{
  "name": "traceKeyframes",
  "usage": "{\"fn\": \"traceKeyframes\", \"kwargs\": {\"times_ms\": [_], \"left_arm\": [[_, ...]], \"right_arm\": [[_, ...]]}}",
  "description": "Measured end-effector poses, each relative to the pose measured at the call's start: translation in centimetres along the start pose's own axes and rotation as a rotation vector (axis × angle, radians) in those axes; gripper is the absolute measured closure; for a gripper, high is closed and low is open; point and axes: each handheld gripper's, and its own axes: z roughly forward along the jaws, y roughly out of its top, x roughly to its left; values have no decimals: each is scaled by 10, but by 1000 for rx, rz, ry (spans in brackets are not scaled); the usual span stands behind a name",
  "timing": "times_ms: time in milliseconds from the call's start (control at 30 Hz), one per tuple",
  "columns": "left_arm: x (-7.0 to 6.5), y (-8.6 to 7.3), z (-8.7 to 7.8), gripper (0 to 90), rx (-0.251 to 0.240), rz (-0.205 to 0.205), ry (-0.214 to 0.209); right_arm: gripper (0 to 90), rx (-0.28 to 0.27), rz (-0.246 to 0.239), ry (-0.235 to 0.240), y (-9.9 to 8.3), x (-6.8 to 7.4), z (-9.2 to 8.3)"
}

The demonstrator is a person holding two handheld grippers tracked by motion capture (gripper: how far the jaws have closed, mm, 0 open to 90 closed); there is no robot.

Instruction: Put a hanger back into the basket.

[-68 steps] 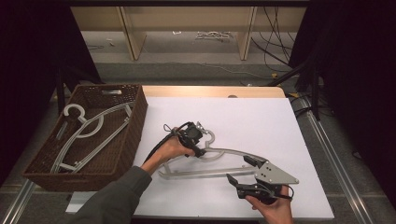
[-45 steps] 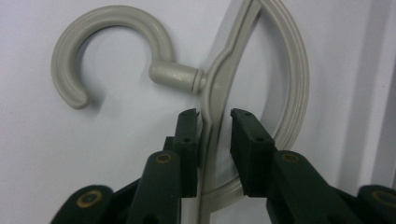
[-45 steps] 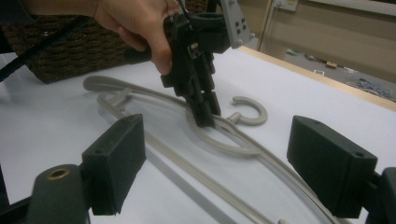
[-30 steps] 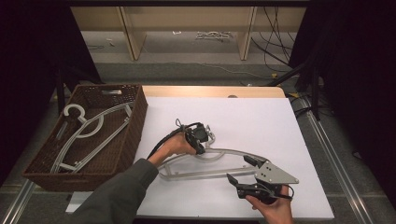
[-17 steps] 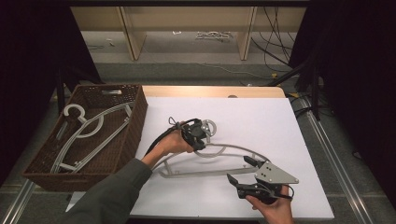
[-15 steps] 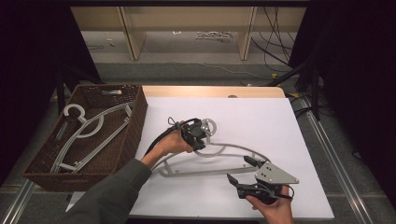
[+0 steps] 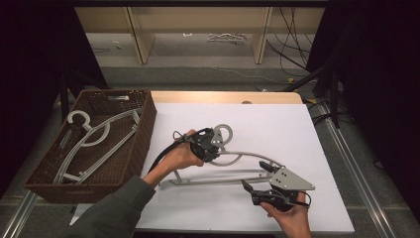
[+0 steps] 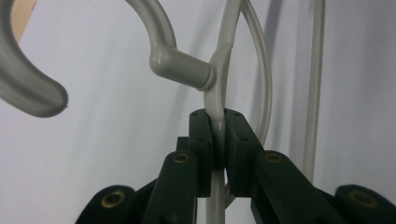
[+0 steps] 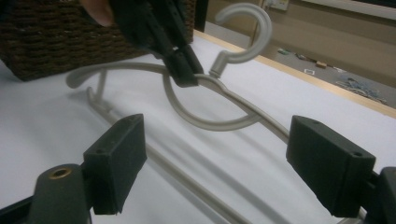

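Note:
A grey plastic hanger (image 7: 247,154) lies on the white table sheet (image 7: 277,119), its hook (image 7: 225,133) raised off the surface. My left gripper (image 7: 214,148) is shut on the hanger's neck just below the hook; in the left gripper view the pads (image 8: 201,140) pinch the thin grey stem (image 8: 218,93). My right gripper (image 7: 256,177) stands open near the hanger's right end. In the right gripper view the open gripper (image 9: 222,163) frames the hanger (image 9: 210,121), whose bar runs low between the jaws. The left gripper (image 9: 180,58) clamps the hanger farther off.
A dark wicker basket (image 7: 143,129) stands at the table's left edge, holding several grey hangers (image 7: 94,139). It also appears behind the left gripper as the basket (image 9: 46,37). Metal rails run along both sides of the table, with shelving and cables beyond the far edge.
My left gripper has lifted the hanger's hook end and shifted it slightly away from me, so the hanger has tilted up. The right gripper has stayed still and open.

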Motion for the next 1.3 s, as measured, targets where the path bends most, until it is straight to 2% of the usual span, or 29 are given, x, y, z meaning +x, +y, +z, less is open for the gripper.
{"fn": "traceKeyframes", "kwargs": {"times_ms": [100, 333, 400, 467, 500, 767, 933, 1000, 1100, 1300], "left_arm": [[-1, 1, -5, 824, -6, 13, 14], [2, 0, -23, 824, -44, -18, 39], [6, 0, -30, 824, -45, -17, 46], [10, -2, -37, 824, -57, -32, 58], [13, -2, -41, 824, -70, -55, 63], [31, 3, -76, 824, -123, -98, 122], [43, 12, -95, 824, -107, -99, 161], [48, 15, -103, 824, -112, -101, 174], [54, 19, -114, 824, -139, -125, 181], [65, 21, -135, 824, -146, -148, 209]], "right_arm": [[219, 16, -10, -13, -1, -6, 4], [219, 7, -7, -17, -1, -6, 6], [219, 16, -13, -9, -1, -5, 5], [219, 9, -8, -5, -1, -3, 5], [219, 11, -10, -3, -1, -3, 4], [218, 16, -15, 6, -2, -1, 3], [219, 17, -14, 11, -2, -1, 4], [219, 13, -15, 9, -2, -1, 3], [218, 17, -13, 8, -3, 0, 3], [219, 17, -11, 11, -3, 0, 3]]}}
